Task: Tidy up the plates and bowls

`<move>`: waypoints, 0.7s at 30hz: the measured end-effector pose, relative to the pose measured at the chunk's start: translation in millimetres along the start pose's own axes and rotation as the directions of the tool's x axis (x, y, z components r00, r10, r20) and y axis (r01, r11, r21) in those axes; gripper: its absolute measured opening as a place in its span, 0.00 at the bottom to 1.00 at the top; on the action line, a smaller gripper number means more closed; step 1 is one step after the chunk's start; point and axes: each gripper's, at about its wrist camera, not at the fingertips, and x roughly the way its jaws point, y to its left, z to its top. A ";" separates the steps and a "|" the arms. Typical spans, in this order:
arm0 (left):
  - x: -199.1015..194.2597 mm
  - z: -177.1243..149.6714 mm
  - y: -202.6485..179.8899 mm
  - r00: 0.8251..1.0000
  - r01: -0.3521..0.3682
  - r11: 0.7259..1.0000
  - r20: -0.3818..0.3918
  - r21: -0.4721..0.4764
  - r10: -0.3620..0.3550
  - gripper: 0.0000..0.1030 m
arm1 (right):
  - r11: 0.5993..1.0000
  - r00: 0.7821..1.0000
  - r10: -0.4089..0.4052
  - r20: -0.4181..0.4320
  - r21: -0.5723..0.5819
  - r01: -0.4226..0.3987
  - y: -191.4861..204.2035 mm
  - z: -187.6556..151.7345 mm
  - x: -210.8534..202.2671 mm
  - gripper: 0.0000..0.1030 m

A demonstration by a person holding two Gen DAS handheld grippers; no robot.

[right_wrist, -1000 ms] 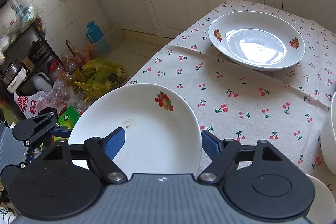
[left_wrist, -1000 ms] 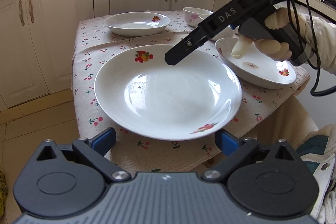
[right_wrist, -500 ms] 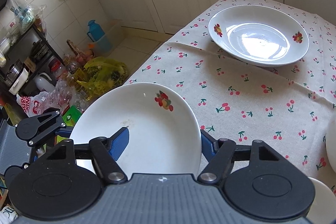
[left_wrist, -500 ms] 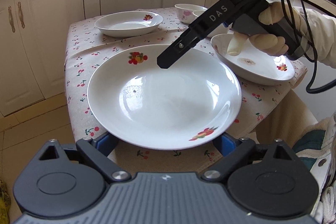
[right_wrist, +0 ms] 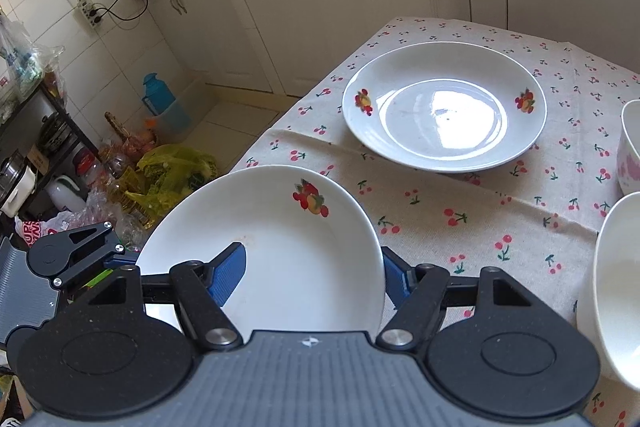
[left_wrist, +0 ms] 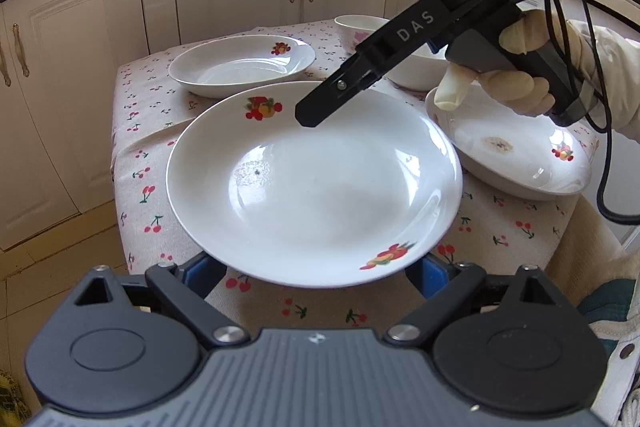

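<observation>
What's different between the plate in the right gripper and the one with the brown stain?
Held plate: clamped at its rim by the right gripper, only a dark speck inside. Stained plate: resting on the tablecloth, brown patch at its centre. Both are white with fruit prints.

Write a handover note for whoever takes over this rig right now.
Right gripper: shut on the near plate at its rim; the plate overhangs the table edge.
Left gripper: pads flank that plate's near rim; grip unclear.
On the table: far plate, stained plate, pink-patterned bowl, white bowl.
Done: nothing stacked yet.
Left: stack plates, then bowls.
</observation>
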 end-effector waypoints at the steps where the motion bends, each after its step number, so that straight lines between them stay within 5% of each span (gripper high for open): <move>1: 2.8 1.6 0.9 1.000 0.001 1.000 0.000 0.002 -0.001 0.92 | 1.000 1.000 -0.007 0.003 0.004 0.007 -1.5 1.5 1.1 0.74; 21: 24.1 11.0 3.3 1.000 0.026 1.000 -0.009 0.007 -0.026 0.92 | 0.998 0.999 -0.052 0.008 0.044 0.052 -25.9 7.0 10.8 0.74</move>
